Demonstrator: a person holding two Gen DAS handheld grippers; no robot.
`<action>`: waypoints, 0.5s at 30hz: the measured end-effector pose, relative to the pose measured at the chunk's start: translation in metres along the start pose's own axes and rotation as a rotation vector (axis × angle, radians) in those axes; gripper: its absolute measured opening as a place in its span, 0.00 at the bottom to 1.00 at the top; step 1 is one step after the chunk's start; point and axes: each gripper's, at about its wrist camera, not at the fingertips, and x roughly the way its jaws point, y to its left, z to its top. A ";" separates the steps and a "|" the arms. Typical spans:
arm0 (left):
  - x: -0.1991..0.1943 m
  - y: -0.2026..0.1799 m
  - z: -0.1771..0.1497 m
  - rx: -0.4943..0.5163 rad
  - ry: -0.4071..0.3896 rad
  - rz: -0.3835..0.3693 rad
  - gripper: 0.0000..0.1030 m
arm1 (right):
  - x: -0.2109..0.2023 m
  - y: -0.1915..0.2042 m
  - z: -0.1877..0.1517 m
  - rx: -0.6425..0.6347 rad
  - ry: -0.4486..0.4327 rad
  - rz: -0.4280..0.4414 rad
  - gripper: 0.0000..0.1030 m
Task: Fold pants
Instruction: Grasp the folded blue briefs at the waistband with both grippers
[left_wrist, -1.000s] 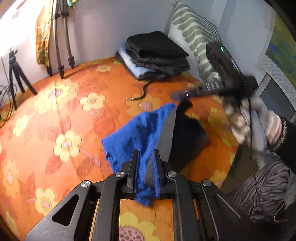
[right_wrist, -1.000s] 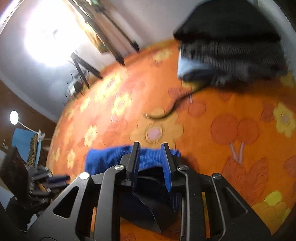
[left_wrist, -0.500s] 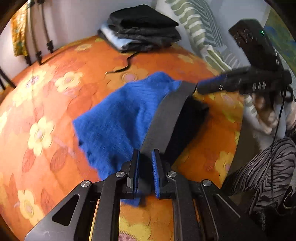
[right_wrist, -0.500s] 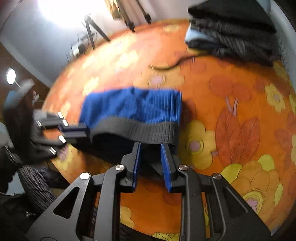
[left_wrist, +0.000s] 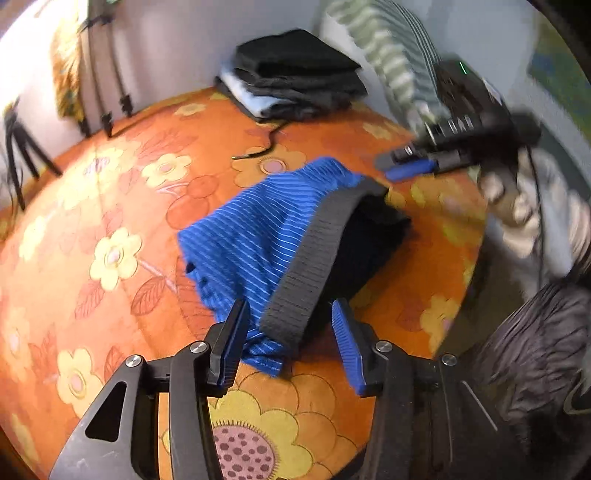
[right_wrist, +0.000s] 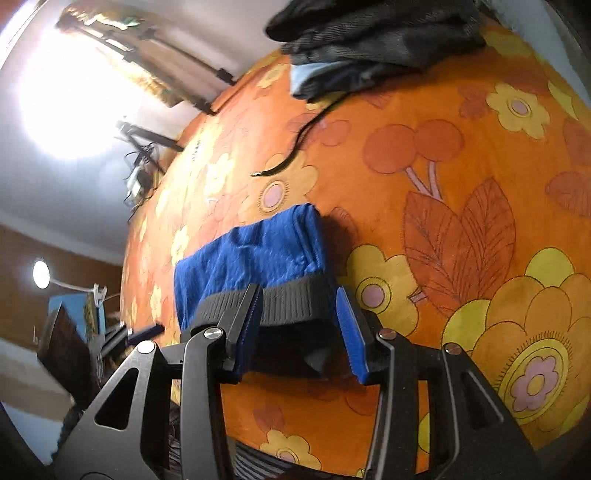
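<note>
Lying on the orange flowered bedspread (left_wrist: 110, 177), the blue ribbed pants (left_wrist: 255, 236) are bunched into a short bundle, their grey elastic waistband (left_wrist: 314, 258) turned toward both sets of fingers. In the left wrist view the left gripper (left_wrist: 291, 332) has its jaws spread wide, with the near end of the waistband and a blue corner of cloth lying in the gap between them; neither pad presses the fabric. In the right wrist view the right gripper (right_wrist: 301, 325) is likewise spread wide, the waistband (right_wrist: 291, 306) spanning the gap just beyond its blue pads, the blue cloth (right_wrist: 251, 254) stretching away ahead of the fingers. Whether those pads touch the band cannot be told. Seen from the left, the right gripper (left_wrist: 406, 166) is blurred, up and to the right of the pants. Farther ahead of the fingers, a stack of folded dark clothes (left_wrist: 295, 74) sits by the wall, a thin black cord (left_wrist: 266, 144) trailing from it toward the pants. A striped pillow (left_wrist: 388, 48) leans right of the stack.
</note>
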 end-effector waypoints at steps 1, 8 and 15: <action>0.003 -0.003 0.000 0.010 0.011 0.015 0.44 | 0.003 0.002 0.000 -0.003 0.006 -0.012 0.42; 0.014 0.002 -0.001 0.011 0.024 0.088 0.18 | 0.025 0.000 -0.003 0.036 0.051 -0.011 0.18; -0.014 0.006 -0.007 0.051 -0.015 0.078 0.06 | 0.003 0.014 -0.012 0.038 0.020 0.059 0.08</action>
